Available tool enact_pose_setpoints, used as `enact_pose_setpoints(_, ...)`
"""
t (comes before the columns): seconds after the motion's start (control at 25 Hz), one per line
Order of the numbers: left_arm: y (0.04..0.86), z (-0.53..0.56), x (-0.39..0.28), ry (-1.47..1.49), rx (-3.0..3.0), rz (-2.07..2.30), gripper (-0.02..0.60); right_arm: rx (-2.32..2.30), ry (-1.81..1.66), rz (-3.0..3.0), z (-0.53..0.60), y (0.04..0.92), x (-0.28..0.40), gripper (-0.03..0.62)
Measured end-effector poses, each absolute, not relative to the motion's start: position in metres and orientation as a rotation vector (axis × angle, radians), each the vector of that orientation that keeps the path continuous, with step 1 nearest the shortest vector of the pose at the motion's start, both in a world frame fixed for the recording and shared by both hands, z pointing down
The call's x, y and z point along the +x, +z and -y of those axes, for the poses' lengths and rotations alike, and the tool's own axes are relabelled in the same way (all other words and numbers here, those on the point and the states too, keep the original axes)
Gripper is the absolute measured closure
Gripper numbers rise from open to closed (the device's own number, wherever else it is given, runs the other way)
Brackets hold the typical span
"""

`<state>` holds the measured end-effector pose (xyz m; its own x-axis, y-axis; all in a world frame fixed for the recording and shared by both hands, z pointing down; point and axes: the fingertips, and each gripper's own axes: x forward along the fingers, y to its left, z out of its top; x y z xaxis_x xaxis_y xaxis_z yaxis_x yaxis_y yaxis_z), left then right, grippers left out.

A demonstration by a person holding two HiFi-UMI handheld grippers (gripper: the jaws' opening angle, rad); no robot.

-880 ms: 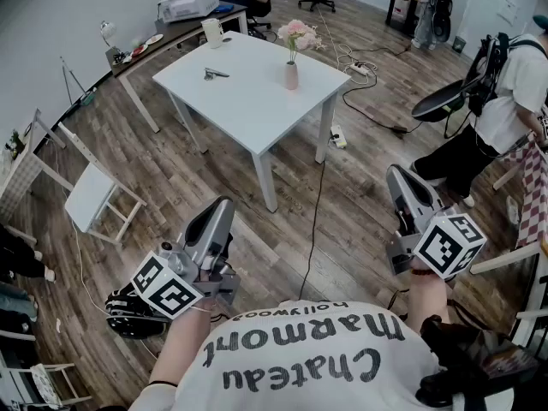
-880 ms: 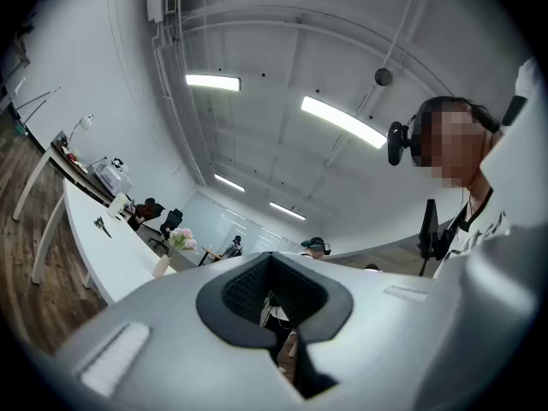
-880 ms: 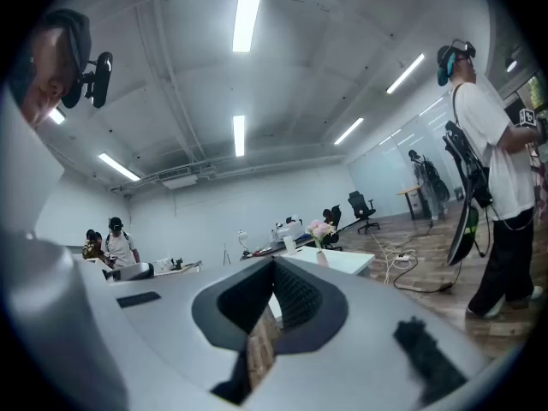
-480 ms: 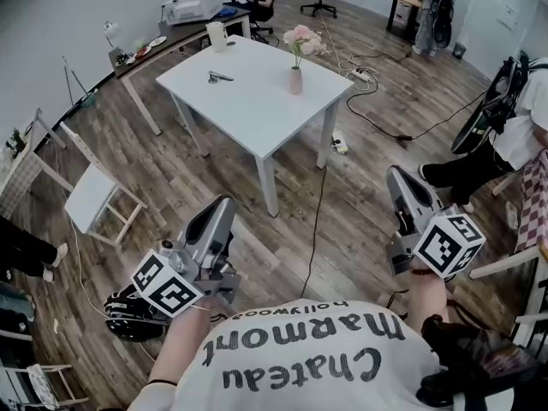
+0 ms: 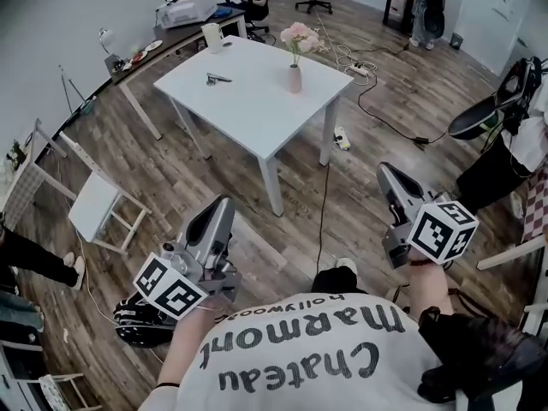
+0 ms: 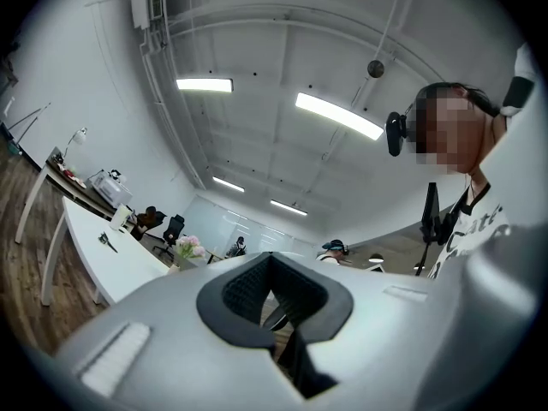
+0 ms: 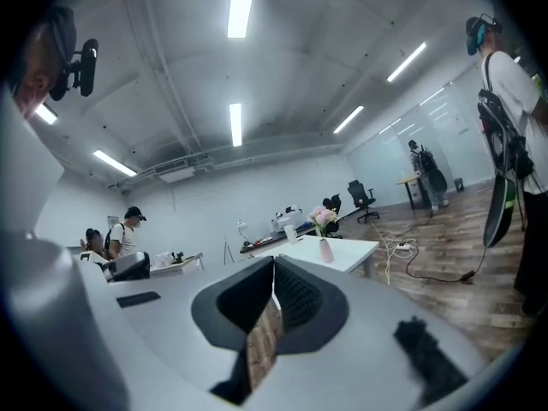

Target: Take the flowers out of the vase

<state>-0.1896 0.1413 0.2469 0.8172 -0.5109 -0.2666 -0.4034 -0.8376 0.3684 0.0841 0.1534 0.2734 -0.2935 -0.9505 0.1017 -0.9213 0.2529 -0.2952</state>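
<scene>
So, head view, flowers: the pink flowers (image 5: 299, 34) stand in the vase (image 5: 294, 79) near the far-right edge of the white desk (image 5: 248, 110). They are well apart from both my grippers, as I am back on the wooden floor.
Head view, grippers: my left gripper (image 5: 221, 205) and right gripper (image 5: 384, 172) are raised in front of me, aimed roughly toward the desk, and neither carries anything.
Head view, containers: the vase is narrow and upright and holds the one bunch. A pale cup (image 5: 211, 34) stands at the desk's far corner, and I cannot see what is in it.
Left gripper view, fingers: my fingers (image 6: 244, 288) are together with nothing between them, and the flowers (image 6: 188, 247) show small and far off.
Right gripper view, fingers: these fingers (image 7: 295, 298) are also pressed together and empty. The vase (image 7: 326, 250) and its blooms sit far ahead on the desk.
Handling, my guess: the blooms are light and soft and would crush easily, and the thin stems would probably bend.
Where to hold: I would pinch the stems gently just above the vase mouth, never the heads.
Vase, my guess: it is slim and light, so it is likely to tip or lift with the stems. I would steady it with one gripper and draw the stems straight up.
</scene>
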Motion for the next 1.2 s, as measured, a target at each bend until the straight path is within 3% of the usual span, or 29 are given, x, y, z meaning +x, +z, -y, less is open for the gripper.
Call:
enact_pose_setpoints(0.56,0.267,-0.060,-0.160,-0.396,2.752,0.834,0.578,-1.721,-0.432,-2.572,-0.052,0.290,0.108,0.579)
enact_pose_setpoints(1.2,0.255,0.067,-0.106,-0.542,2.702,1.003,0.577,-1.627,-0.498,-2.612,0.104,0.302,0.186,0.579)
